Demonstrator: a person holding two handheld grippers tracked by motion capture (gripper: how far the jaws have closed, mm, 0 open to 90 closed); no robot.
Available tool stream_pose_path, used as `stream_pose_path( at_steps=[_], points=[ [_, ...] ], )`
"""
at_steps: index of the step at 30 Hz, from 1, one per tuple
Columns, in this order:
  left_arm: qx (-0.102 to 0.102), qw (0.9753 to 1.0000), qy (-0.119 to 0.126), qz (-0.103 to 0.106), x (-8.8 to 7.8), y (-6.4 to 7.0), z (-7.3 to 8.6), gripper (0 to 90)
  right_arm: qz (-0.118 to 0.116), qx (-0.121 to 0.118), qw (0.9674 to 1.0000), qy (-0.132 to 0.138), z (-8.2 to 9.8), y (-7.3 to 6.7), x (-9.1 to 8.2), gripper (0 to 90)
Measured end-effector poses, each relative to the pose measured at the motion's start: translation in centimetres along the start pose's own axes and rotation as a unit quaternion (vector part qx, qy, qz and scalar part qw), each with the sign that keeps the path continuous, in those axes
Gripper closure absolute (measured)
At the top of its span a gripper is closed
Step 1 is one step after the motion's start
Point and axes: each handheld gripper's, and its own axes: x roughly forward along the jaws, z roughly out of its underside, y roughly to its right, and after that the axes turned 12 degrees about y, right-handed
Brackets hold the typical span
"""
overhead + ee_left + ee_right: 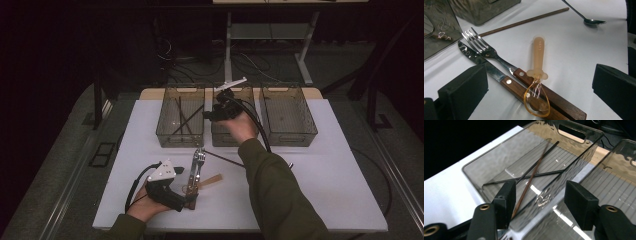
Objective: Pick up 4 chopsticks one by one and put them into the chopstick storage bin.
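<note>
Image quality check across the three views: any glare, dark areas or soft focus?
High view: dark surround, white table lit, detail soft. Left gripper view: sharp, glints on the fork and knife. Right gripper view: rippled reflections on the clear bin wall, black top-left corner, near jaws slightly soft.

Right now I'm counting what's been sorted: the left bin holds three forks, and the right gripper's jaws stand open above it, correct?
Not forks. The left bin holds three chopsticks, crossed on its floor, as the right gripper view shows. The rest stands: the right gripper has its jaws open above that bin, with nothing between them.
</note>
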Motion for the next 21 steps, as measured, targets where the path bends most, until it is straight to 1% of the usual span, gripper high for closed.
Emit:
stream_pose_path(
  at_steps=[2,4,6,7,9,11,13,14,15,16,19,21],
  points=[
    [0.002,1.0,0.0,0.001,0.0,0.0,0.0,0.0,-0.01,-0.005,0.9999,0.004,0.3,0.2,-0.8,39.5],
    [-0.003,1.0,0.0,-0.001,0.0,0.0,0.0,0.0,-0.015,-0.009,0.9998,0.013,0.7,0.3,-1.7,38.7],
    [-0.003,1.0,0.001,0.0,0.0,0.0,0.0,0.0,-0.021,-0.01,0.9996,0.017,1.1,0.4,-2.5,37.4],
    [-0.006,1.0,0.002,0.0,0.0,0.1,0.1,0.0,-0.023,-0.013,0.9995,0.017,1.3,0.5,-2.9,37.1],
    [-0.007,1.0,0.002,0.001,0.0,0.0,0.1,0.0,-0.027,-0.017,0.9993,0.018,1.7,0.6,-3.8,36.7],
    [-0.007,1.0,0.002,0.001,0.0,0.0,0.0,0.0,-0.032,-0.016,0.9992,0.021,2.1,0.8,-4.6,36.6],
    [-0.008,1.0,0.003,0.0,0.0,0.1,0.0,0.0,-0.035,-0.022,0.9989,0.021,2.5,0.9,-5.3,36.1],
    [-0.004,1.0,0.0,0.002,0.0,0.1,0.0,0.0,-0.037,-0.025,0.9988,0.022,2.7,0.9,-5.6,35.9],
    [-0.007,1.0,0.004,0.001,0.0,0.1,0.0,0.0,-0.04,-0.023,0.9988,0.019,2.9,0.8,-6.0,35.9],
    [-0.004,1.0,0.001,0.002,-0.1,0.0,0.0,0.0,-0.04,-0.028,0.9986,0.02,3.1,0.9,-6.3,35.8],
    [-0.004,1.0,0.002,0.002,-0.1,-0.1,0.0,0.0,-0.048,-0.031,0.9981,0.021,3.8,0.9,-7.2,35.7],
    [-0.003,1.0,0.002,0.002,-0.1,0.0,0.0,0.0,-0.055,-0.03,0.9977,0.027,4.3,0.9,-7.8,35.7]
  ],
)
